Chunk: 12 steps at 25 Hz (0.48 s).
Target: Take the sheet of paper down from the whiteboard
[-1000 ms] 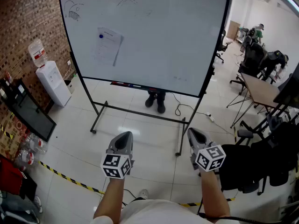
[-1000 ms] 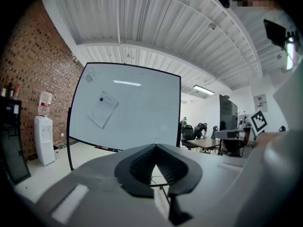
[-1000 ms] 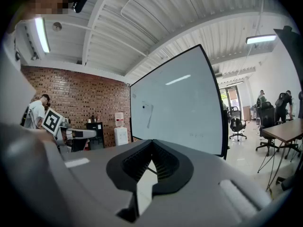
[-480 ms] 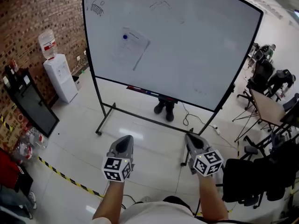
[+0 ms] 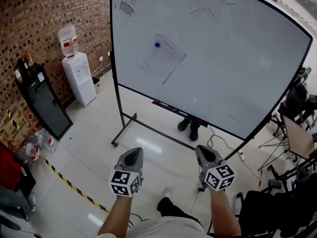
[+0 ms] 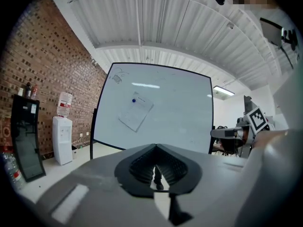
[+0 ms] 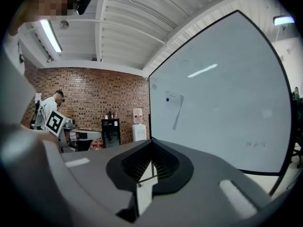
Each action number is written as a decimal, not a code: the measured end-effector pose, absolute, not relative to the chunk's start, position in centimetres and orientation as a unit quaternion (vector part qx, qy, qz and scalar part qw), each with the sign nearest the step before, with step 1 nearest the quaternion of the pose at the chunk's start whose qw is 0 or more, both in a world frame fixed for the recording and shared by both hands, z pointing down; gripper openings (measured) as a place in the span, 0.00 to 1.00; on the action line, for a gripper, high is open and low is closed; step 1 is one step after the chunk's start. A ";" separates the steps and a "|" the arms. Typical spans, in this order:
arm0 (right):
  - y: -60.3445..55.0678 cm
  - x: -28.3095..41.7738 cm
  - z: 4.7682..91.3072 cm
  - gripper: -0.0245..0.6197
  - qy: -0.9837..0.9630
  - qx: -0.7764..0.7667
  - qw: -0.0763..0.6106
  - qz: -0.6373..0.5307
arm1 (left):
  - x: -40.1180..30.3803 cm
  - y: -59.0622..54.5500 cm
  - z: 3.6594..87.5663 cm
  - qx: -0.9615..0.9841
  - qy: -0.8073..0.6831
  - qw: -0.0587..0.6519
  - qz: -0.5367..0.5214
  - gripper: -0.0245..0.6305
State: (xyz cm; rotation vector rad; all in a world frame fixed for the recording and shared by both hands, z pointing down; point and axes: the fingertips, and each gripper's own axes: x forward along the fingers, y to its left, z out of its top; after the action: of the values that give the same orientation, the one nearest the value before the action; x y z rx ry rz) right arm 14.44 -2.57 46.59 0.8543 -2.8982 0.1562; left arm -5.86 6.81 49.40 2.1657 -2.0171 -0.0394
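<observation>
A sheet of paper [image 5: 162,58] hangs tilted on the whiteboard [image 5: 237,68], pinned at its top by a blue magnet [image 5: 157,45]. The same sheet of paper [image 6: 136,113] shows in the left gripper view, and as a narrow strip [image 7: 175,106] in the right gripper view. My left gripper [image 5: 132,157] and right gripper [image 5: 205,152] are both shut and empty. They are held side by side well short of the board, pointing toward it.
The whiteboard stands on a black wheeled frame [image 5: 124,128]. Someone's shoes [image 5: 189,127] show behind it. A water dispenser [image 5: 79,73] and a black cabinet [image 5: 42,103] line the brick wall at left. Yellow-black tape [image 5: 69,185] crosses the floor. Chairs and desks [image 5: 297,133] crowd the right.
The whiteboard and paper have grown larger and shifted right in the head view as I walked closer. Both grippers stayed shut and side by side.
</observation>
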 end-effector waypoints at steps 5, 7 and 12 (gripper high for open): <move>-9.4 10.4 46.2 0.05 -0.965 0.255 0.048 0.051 | -8.7 1.0 48.9 0.718 -0.691 0.084 -0.008 0.04; -12.4 7.8 45.8 0.05 -0.970 0.236 0.040 0.050 | -10.8 -1.5 48.2 0.706 -0.703 0.078 -0.004 0.04; -20.1 3.6 43.4 0.05 -0.977 0.211 0.023 0.034 | -13.8 -8.8 46.4 0.694 -0.717 0.066 -0.003 0.04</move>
State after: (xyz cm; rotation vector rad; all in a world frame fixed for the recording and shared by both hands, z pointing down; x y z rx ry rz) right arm 3.61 -20.05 43.44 0.6545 -3.0228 0.1039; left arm -13.83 -8.78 46.44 2.0925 -2.1638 -0.0093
